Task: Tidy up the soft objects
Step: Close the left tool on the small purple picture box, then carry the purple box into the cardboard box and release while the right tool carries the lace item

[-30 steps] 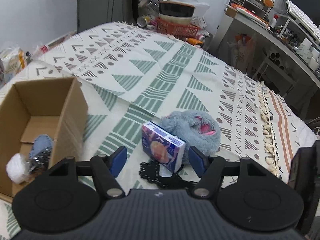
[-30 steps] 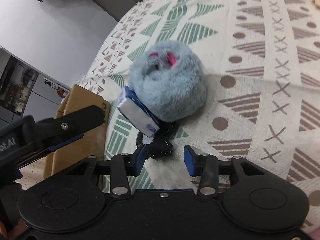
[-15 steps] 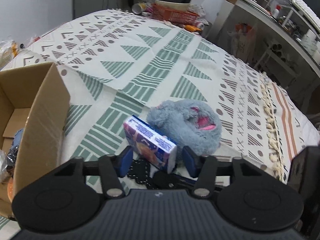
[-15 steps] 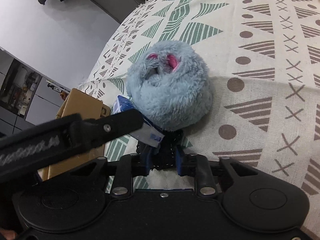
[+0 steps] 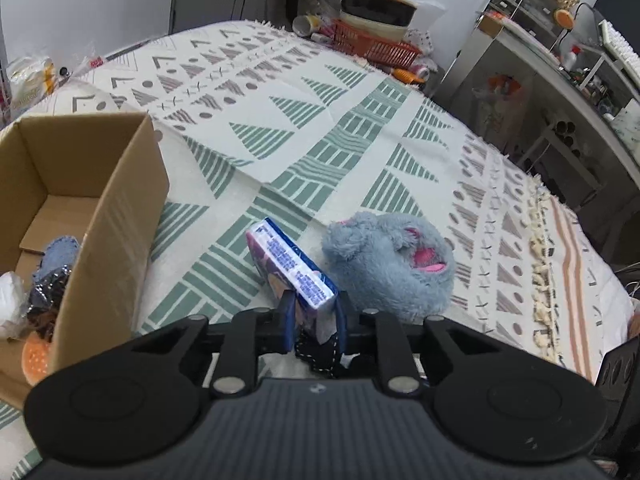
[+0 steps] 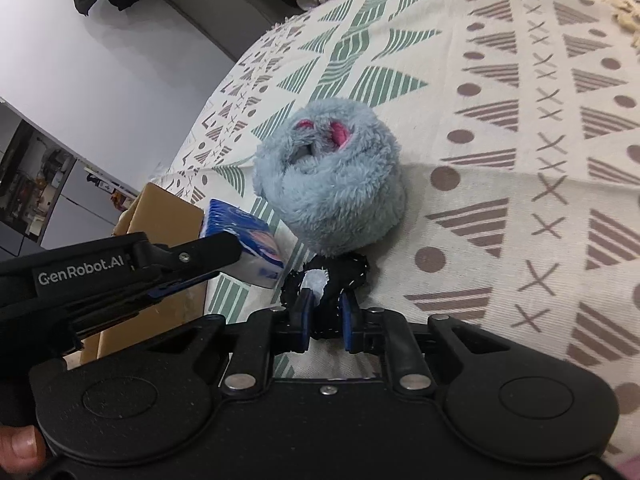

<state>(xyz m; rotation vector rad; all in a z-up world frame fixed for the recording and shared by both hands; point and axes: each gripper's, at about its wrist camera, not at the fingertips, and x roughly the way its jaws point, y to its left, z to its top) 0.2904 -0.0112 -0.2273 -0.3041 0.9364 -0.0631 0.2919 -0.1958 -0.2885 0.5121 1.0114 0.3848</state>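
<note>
On the patterned bedspread lies a fluffy grey-blue plush (image 5: 388, 268) with pink inside, also seen in the right wrist view (image 6: 332, 176). Just left of it, a blue and purple tissue pack (image 5: 292, 268) is tilted up, and my left gripper (image 5: 314, 320) is closing its jaws on the pack's near end, pads pressing it. The pack (image 6: 248, 228) shows beside that gripper's finger. In front of the plush, a black felt piece (image 6: 340, 276) with white stitching sits between the closing jaws of my right gripper (image 6: 326, 314), pinched by the pads.
An open cardboard box (image 5: 116, 216) stands at the left, holding a denim patch (image 5: 58, 256), something white and an orange disc. A red basket (image 5: 372, 46) with clutter sits past the bed's far end. The fringed edge (image 5: 540, 260) and a desk lie right.
Both grippers went from open to closed: the left onto the tissue pack, which tipped up, the right onto the black felt piece. The left gripper shifted in beside the right one.
</note>
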